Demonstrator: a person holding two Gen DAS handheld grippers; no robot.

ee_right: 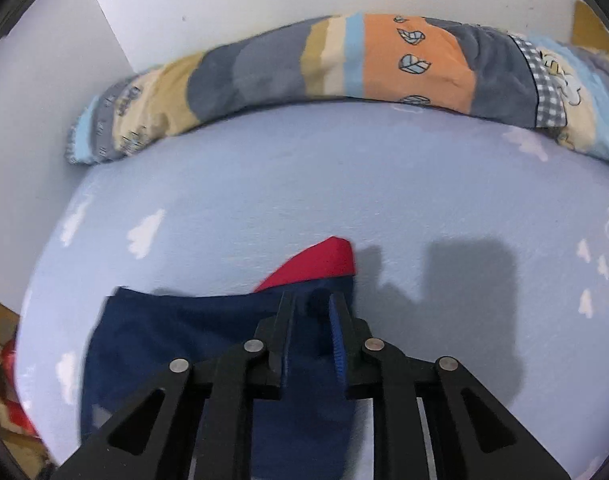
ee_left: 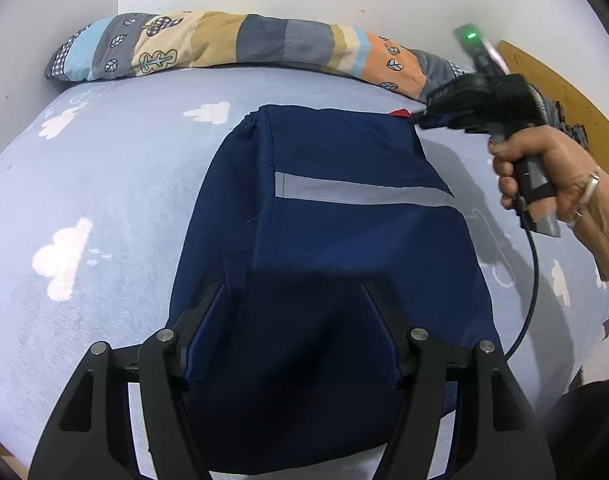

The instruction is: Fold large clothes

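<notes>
Navy garment (ee_left: 344,220) lies folded on the cloud-print sheet (ee_left: 104,200), near edge hidden under the left gripper (ee_left: 294,292), whose jaws stand wide, empty. Right gripper (ee_right: 312,300) nips the far corner, jaws nearly together; red lining (ee_right: 320,260) mostly covered. Striped pillow (ee_left: 224,40) cut off.

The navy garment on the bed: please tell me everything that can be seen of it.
The navy garment lies folded and mostly flat on the light blue sheet. It looks like smooth woven cloth. A grey stripe crosses it, one far corner is gathered, and a red part shows at the far edge. The right tongs are nearly shut at that far corner, with cloth between the pads. The left tongs hang open over the near end.
</notes>
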